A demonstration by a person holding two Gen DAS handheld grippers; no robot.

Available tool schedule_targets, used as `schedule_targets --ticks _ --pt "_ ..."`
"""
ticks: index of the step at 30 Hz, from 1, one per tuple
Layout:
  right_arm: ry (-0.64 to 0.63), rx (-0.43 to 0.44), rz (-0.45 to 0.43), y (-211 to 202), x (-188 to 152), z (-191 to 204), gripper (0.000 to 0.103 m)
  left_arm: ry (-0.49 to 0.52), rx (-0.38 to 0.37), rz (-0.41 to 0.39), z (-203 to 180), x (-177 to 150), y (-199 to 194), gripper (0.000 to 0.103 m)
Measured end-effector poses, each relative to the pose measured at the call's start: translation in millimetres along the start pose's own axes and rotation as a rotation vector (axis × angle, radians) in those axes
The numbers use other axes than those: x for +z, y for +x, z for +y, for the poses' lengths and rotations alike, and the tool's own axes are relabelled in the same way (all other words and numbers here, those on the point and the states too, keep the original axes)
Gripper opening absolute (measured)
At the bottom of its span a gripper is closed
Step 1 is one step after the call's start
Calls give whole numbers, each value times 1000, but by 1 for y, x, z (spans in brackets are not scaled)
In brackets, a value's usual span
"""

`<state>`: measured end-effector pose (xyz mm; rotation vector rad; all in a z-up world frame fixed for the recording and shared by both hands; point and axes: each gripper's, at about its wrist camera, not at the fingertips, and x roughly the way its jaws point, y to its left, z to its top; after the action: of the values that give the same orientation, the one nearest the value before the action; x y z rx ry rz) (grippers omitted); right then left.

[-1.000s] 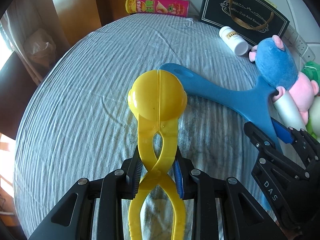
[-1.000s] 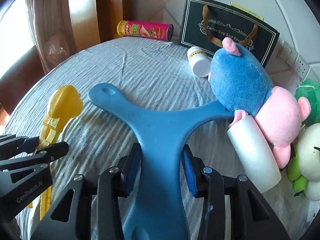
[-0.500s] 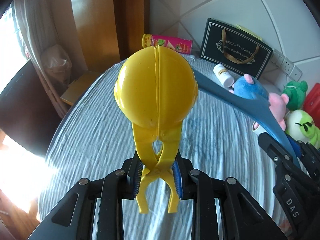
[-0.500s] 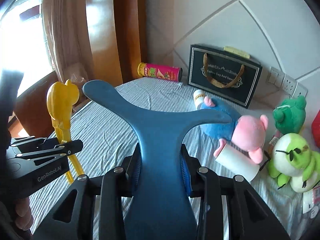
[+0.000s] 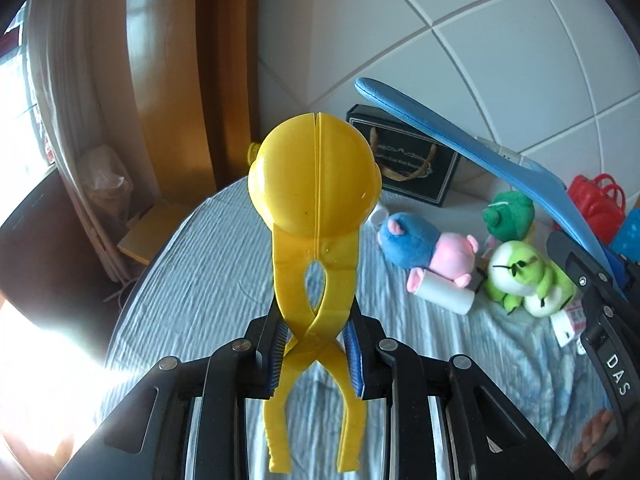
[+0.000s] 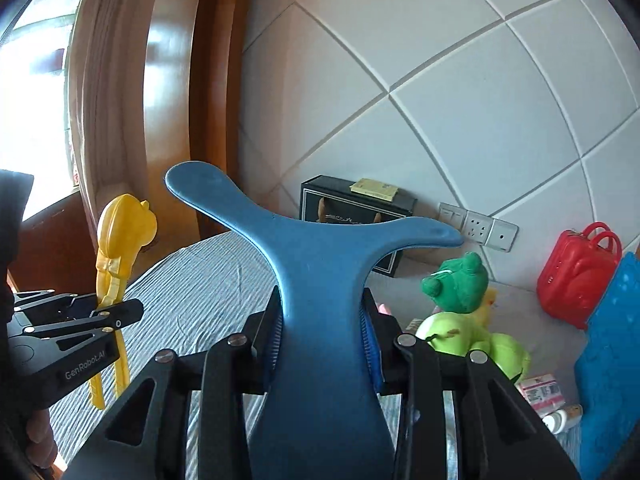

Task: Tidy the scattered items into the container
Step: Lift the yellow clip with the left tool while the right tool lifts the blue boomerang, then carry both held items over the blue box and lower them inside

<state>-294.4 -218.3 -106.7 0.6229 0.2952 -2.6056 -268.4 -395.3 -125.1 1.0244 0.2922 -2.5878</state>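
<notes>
Two grippers aloft: left fingers (image 5: 276, 344) pinching yellow tongs (image 5: 314, 184), right fingers (image 6: 274, 340) pinching blue boomerang (image 6: 316, 264).

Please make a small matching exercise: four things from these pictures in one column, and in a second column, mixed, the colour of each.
Things:
1. snowball clamp held in the left gripper
2. three-armed boomerang held in the right gripper
3. small suitcase
4. gift bag

Colours:
A. red
B. black
C. yellow
D. blue

Pairs: 1-C, 2-D, 3-A, 4-B
</notes>
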Motion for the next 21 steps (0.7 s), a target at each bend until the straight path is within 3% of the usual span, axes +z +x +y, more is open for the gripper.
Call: schedule_targets --ticks 8,14,21 --pt "17 -151 -50 -100 -7 -103 34 61 -80 -88 -108 -11 -67 25" --pt "32 -265 -54 -165 -20 -173 34 118 -152 -97 -197 -30 -109 25" --pt "119 -445 -53 -231 -28 -248 34 257 -296 -116 -296 -35 -150 25"
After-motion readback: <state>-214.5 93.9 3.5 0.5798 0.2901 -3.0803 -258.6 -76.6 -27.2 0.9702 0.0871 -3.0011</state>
